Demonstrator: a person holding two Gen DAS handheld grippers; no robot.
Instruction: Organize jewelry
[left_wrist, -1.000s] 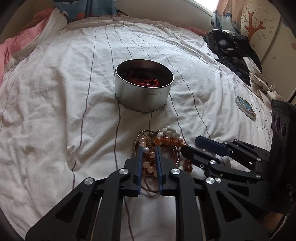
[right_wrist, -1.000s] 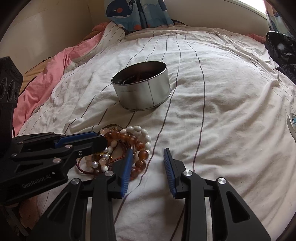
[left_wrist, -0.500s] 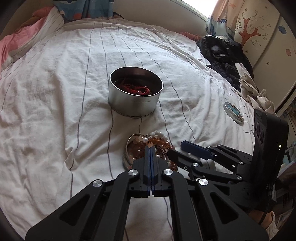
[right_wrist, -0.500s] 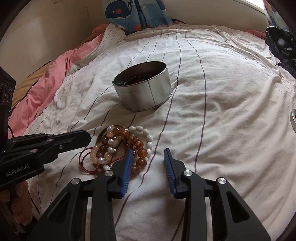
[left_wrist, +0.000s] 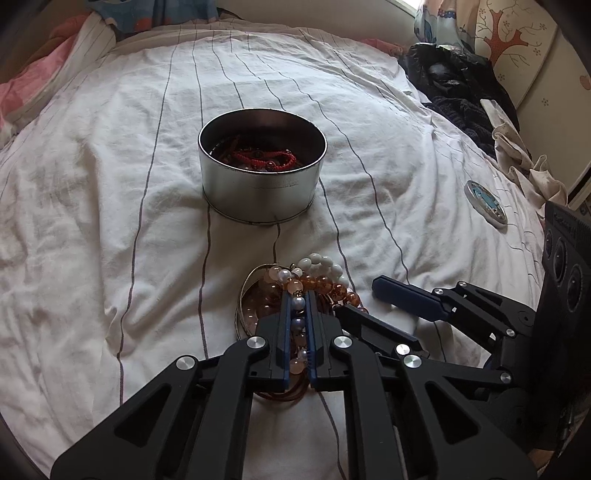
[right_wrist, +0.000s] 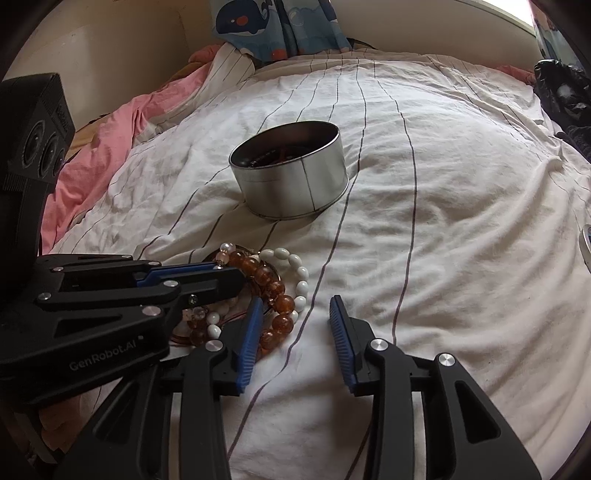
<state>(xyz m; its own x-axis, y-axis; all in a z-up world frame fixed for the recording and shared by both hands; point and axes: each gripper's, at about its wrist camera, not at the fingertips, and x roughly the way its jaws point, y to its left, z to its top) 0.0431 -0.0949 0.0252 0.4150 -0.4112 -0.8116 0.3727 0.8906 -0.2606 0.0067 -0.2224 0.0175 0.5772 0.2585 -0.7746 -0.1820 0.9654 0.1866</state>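
Observation:
A pile of bead bracelets (left_wrist: 314, 280) lies on the white striped bedsheet: amber beads (right_wrist: 273, 284), white oval beads (right_wrist: 299, 269) and a pink-and-pearl strand. My left gripper (left_wrist: 298, 295) is down in the pile, shut on the pink-and-pearl strand (left_wrist: 297, 325) between its blue pads. It also shows in the right wrist view (right_wrist: 221, 275). My right gripper (right_wrist: 293, 302) is open, its left finger at the pile's right edge; it shows from the side in the left wrist view (left_wrist: 369, 299). A round metal tin (left_wrist: 262, 166) beyond the pile holds a red cord bracelet (left_wrist: 266, 157).
The tin's round lid (left_wrist: 484, 201) lies on the sheet to the right. Dark clothes (left_wrist: 454, 81) are heaped at the bed's far right. A pink blanket (right_wrist: 99, 147) lies along the left side.
My left gripper was shut above the pile half a second ago; now it is down in the pile and holds the pink-and-pearl strand. My right gripper stayed open in place.

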